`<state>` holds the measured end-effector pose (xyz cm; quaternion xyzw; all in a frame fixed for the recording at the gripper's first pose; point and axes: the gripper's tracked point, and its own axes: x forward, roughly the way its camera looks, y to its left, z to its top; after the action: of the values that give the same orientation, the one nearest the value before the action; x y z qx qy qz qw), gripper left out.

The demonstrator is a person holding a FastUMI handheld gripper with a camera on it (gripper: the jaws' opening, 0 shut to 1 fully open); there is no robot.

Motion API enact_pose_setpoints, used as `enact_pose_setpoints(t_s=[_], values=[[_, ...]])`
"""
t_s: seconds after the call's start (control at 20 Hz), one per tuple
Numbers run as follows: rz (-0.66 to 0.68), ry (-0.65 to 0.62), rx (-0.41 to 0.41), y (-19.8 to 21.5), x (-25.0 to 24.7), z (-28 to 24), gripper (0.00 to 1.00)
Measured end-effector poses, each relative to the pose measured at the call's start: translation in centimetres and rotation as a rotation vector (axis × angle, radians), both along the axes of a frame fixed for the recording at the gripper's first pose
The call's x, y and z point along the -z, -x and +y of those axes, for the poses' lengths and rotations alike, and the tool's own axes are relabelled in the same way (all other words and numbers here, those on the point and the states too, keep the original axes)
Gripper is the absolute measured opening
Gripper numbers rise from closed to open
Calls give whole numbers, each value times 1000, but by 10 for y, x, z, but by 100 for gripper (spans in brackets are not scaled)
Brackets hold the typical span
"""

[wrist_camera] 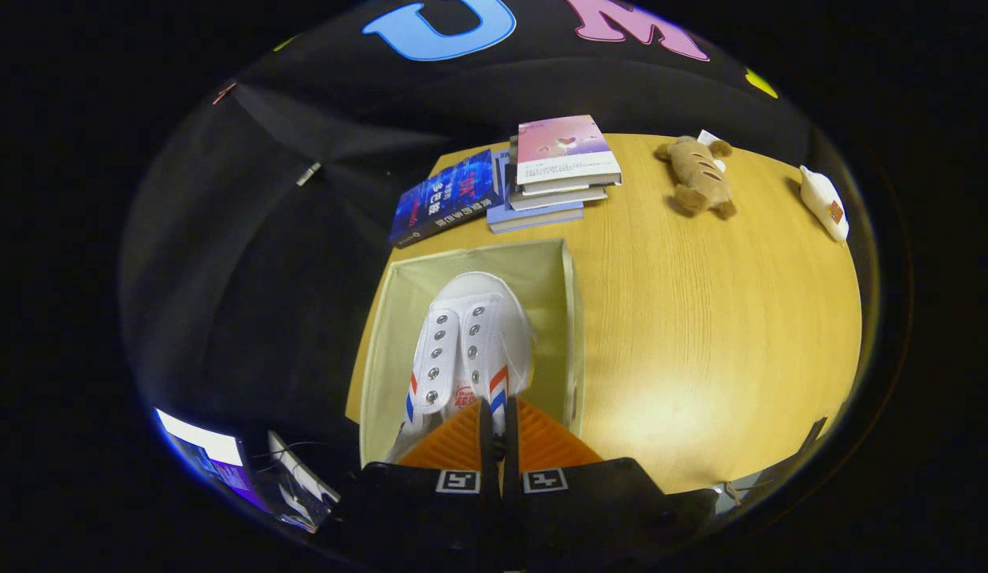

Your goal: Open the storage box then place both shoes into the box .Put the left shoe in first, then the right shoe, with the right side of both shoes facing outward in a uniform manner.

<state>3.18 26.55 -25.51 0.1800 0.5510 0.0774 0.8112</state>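
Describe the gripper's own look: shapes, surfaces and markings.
The gripper has two wedge-shaped fingers with ridged faces, tapering toward the tips. Behind them sit two dark, blocky carriers, each with a square black-and-white tag on a white patch. No cable or sleeve is visible.

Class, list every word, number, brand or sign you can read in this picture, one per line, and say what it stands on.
None can be quoted with certainty.
Blue book: cover lettering too blurred to read.
Pink book atop the stack: small print lines, unreadable.
White shoe, gripped at its heel rim by the gripper above the open storage box: red tongue logo, blurred.
White object beyond the plush toy: orange mark, too small.
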Motion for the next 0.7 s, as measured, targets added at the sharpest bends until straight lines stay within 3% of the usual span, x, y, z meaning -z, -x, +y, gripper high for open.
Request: enact_pose_setpoints(t_s=[0.2, 0.5, 0.7], values=[[44, 140, -19, 1, 29, -3, 5], [116, 210, -70, 20, 53, 10, 5], [132, 178, -69, 21, 53, 18, 9]])
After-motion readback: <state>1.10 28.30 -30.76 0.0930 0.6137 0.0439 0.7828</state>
